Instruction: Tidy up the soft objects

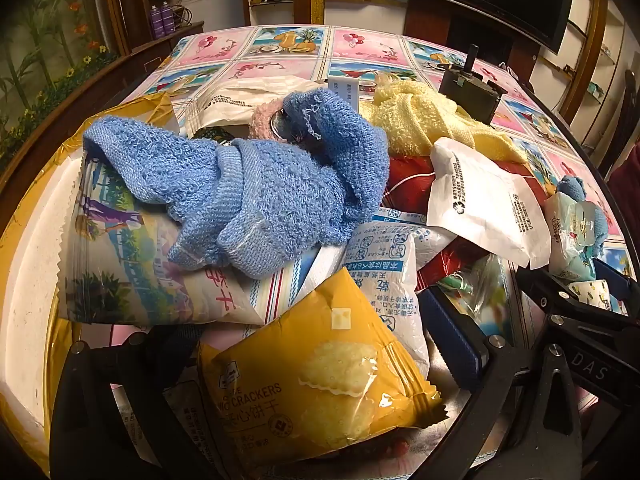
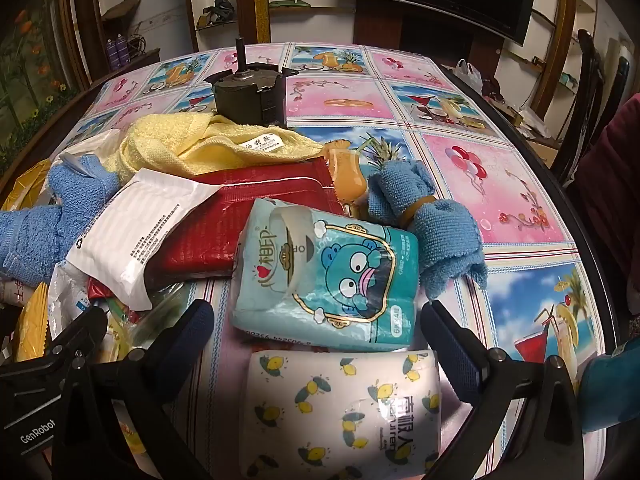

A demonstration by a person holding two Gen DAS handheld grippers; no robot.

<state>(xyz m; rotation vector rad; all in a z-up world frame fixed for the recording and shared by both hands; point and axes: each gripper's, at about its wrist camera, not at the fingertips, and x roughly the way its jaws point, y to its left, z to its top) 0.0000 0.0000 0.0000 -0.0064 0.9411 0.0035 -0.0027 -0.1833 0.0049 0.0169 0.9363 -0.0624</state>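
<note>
Blue towel [image 1: 256, 188] ahead; left gripper [image 1: 320, 344], right gripper [image 2: 316, 332] angled down, jaws wide.

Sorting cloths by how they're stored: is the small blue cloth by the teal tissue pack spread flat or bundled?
Bundled. The small blue cloth is bunched up and cinched around its middle by a band, its ends flaring out on either side.
</note>
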